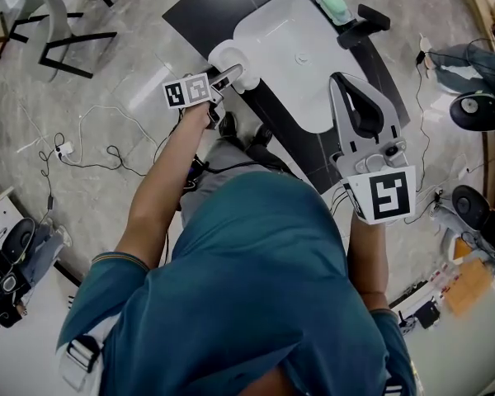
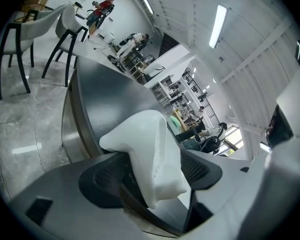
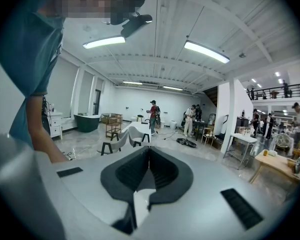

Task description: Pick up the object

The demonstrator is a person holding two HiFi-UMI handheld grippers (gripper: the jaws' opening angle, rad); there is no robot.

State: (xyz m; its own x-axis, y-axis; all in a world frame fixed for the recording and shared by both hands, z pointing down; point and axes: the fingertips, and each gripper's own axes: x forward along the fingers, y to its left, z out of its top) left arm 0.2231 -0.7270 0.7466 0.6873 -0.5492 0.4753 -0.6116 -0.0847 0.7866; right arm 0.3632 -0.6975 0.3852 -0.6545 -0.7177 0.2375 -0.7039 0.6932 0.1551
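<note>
A white moulded object (image 1: pixel 238 59) sits at the left end of the black countertop (image 1: pixel 200 11), beside a white basin (image 1: pixel 301 35). My left gripper (image 1: pixel 228 76) is shut on it. In the left gripper view the white object (image 2: pixel 152 149) fills the space between the dark pads (image 2: pixel 102 179) and sticks out ahead of them. My right gripper (image 1: pixel 352 97) hangs over the counter's near edge, right of the basin, with its jaws shut and nothing in them. The right gripper view shows the right gripper (image 3: pixel 149 150) aimed level into the room.
A green soap-like block (image 1: pixel 334 5) and a black faucet (image 1: pixel 361 25) lie at the basin's far end. Chairs (image 1: pixel 54 23) stand at the upper left, and cables (image 1: pixel 82 151) trail on the floor. Equipment (image 1: pixel 478 110) crowds the right side.
</note>
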